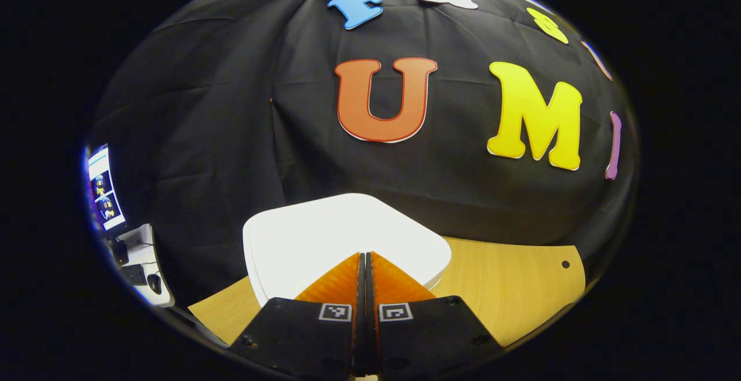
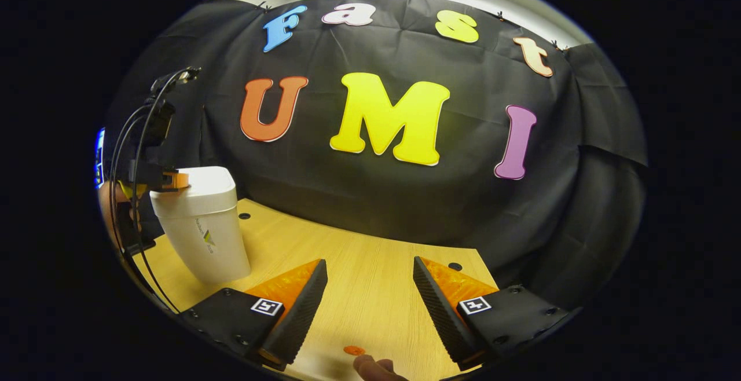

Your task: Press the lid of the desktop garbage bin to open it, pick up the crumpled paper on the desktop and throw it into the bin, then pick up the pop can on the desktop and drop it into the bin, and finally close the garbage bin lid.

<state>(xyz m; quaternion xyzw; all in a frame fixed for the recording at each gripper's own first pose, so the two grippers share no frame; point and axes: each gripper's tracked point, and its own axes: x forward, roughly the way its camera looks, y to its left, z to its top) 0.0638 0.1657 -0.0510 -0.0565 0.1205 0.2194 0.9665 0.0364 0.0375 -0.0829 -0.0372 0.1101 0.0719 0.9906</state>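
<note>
Your left claw (image 1: pixel 366 256) is clenched, fingers pressed together with nothing between them, its tips resting on the white lid (image 1: pixel 324 236) of the bin (image 2: pixel 202 224), which is down. In the right gripper view that claw sits at the lid's edge. Your right claw (image 2: pixel 370 279) is released, jaws wide apart over the bare wooden table (image 2: pixel 370 306), the bin well off to its left.

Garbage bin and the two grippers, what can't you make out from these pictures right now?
- Garbage bin contents: lid down in both views, so the inside is hidden.
- Whether the left gripper, fingers together, touches the lid: too close in the left gripper view, too small in the right gripper view.
- Small orange thing on the table: too small to identify.
</note>
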